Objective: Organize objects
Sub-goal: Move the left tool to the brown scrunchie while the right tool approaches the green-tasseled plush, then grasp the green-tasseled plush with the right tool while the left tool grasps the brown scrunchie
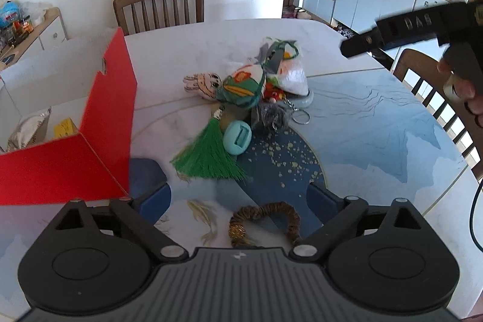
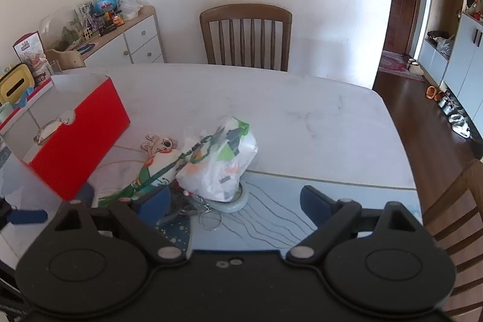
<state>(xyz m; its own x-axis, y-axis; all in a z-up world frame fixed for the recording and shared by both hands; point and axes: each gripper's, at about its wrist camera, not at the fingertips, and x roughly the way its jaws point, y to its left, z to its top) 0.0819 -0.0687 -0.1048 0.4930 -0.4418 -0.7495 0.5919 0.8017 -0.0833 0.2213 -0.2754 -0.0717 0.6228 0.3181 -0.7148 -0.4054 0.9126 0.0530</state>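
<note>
Both claws, left claw (image 1: 238, 195) and right claw (image 2: 235, 201), stand wide and empty; trinket pile (image 1: 250, 92) sits mid-worktop (image 1: 377, 116), red box (image 1: 99, 122) at 9 o'clock; risk: tangled tassel (image 1: 208, 156) and key rings drag neighbours along.

Your left hand-held gripper (image 1: 238, 195) is matte black, with blue finger pads (image 1: 154, 198), two round housings, silver pivot screws and a grey ribbed centre plate. Your right hand-held gripper (image 2: 235, 201) looks alike; from outside, at upper right, it shows embossed "DAB" lettering, a green light and a black cable.
</note>
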